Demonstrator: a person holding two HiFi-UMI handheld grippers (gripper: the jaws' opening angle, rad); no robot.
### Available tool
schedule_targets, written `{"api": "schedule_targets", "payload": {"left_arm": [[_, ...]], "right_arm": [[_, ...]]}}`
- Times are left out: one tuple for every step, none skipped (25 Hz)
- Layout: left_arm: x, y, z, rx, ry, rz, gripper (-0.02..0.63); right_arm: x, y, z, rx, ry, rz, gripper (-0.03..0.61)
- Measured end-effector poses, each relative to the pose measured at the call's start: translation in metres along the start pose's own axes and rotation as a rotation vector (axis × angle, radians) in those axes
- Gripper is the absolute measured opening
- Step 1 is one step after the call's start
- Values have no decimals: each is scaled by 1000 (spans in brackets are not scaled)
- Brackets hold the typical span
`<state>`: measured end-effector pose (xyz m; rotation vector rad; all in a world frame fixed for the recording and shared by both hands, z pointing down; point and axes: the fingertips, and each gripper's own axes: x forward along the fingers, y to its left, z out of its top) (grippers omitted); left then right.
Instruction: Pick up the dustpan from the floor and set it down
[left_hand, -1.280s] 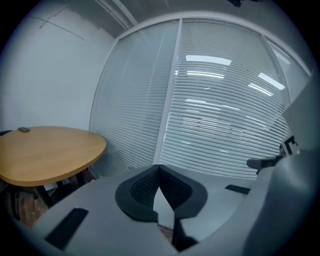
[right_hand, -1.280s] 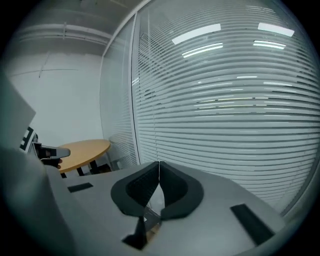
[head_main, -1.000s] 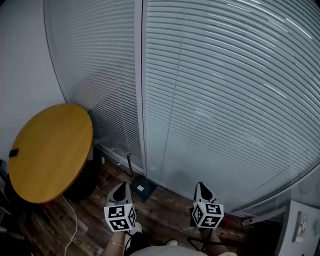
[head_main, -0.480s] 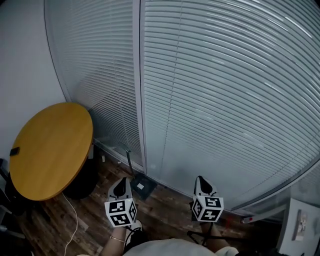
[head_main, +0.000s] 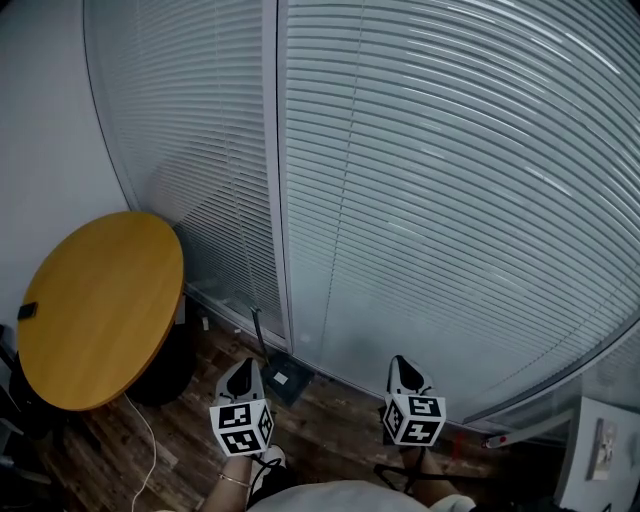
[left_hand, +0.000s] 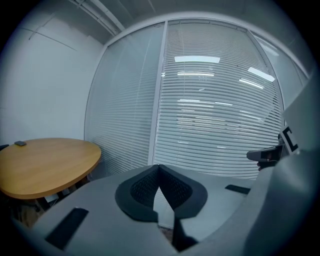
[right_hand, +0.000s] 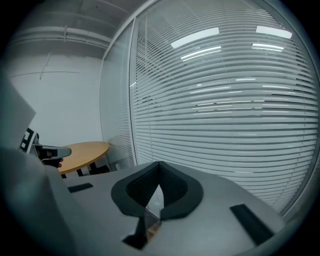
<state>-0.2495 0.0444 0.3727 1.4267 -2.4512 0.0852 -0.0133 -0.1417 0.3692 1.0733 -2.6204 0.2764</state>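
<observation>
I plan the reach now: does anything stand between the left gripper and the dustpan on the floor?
Nothing visible. The dustpan lies just ahead of the left gripper, by the glass wall; the round table stands off to the left.

No text, number or brand could be read anywhere. A small white label sat on the dark dustpan (head_main: 285, 379) on the floor by the blinds, but it was too small to make out. The left cube (head_main: 241, 428) and the right cube (head_main: 414, 419) carried only black-and-white square marker patterns, with no letters or digits. A bit of the same pattern showed at the edge of each gripper view, and it too held nothing legible.
</observation>
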Motion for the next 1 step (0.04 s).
{"api": "schedule_targets", "payload": {"left_arm": [[0,0,0,0,3,-2,17]], "right_arm": [[0,1,0,-1,4,-2,31]]}}
